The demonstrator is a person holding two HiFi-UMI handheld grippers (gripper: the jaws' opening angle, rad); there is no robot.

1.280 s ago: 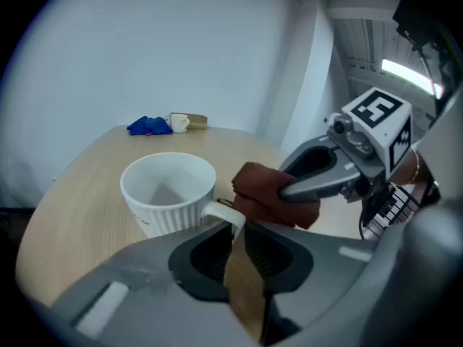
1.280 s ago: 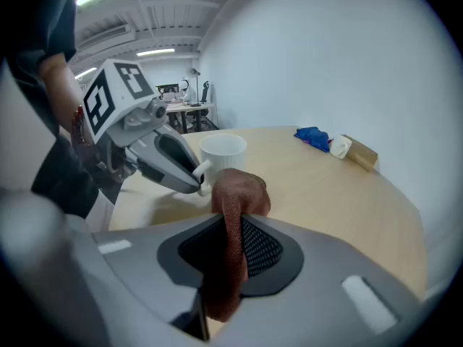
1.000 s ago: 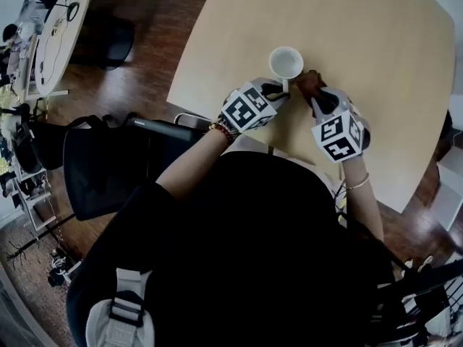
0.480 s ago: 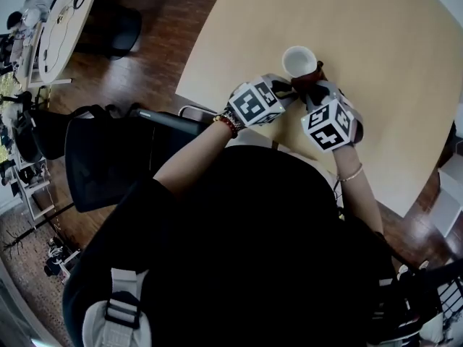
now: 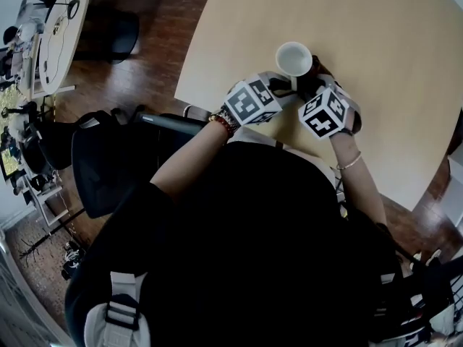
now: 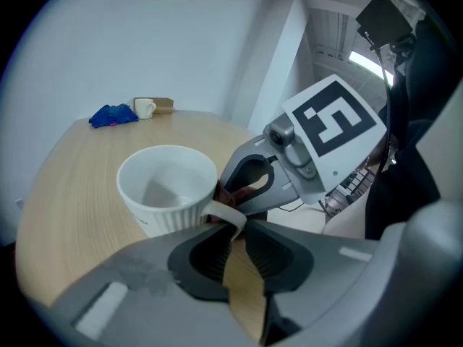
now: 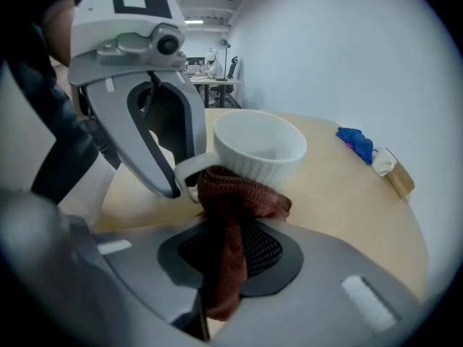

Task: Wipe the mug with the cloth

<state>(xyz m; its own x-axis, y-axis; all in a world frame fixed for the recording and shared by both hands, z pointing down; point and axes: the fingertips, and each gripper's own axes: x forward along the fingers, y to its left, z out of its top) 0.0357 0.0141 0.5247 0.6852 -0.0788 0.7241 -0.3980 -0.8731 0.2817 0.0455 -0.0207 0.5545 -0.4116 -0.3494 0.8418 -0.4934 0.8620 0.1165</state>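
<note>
A white ribbed mug (image 5: pixel 294 58) stands upright on the light wooden table (image 5: pixel 391 42). My left gripper (image 5: pixel 284 87) is shut on the mug's handle (image 6: pixel 228 217), with the jaws closed around it from the near side. The right gripper (image 5: pixel 312 87) is shut on a brown cloth (image 7: pixel 233 212). That cloth is bunched between its jaws and pressed against the mug (image 7: pixel 258 147) beside the handle. In the left gripper view the mug (image 6: pixel 166 186) is empty, and the cloth (image 6: pixel 237 192) shows behind the handle in front of the right gripper (image 6: pixel 249 186). The left gripper (image 7: pixel 177 183) shows in the right gripper view.
At the table's far side lie a blue crumpled thing (image 6: pixel 112 114), a small white cup (image 6: pixel 145 108) and a wooden block (image 6: pixel 162 105). A black chair (image 5: pixel 108 165) stands to my left. The table's near edge (image 5: pixel 217 118) runs just under both grippers.
The right gripper has moved left with the cloth, from beside the mug to against it near the handle. The left gripper keeps its hold on the handle.
</note>
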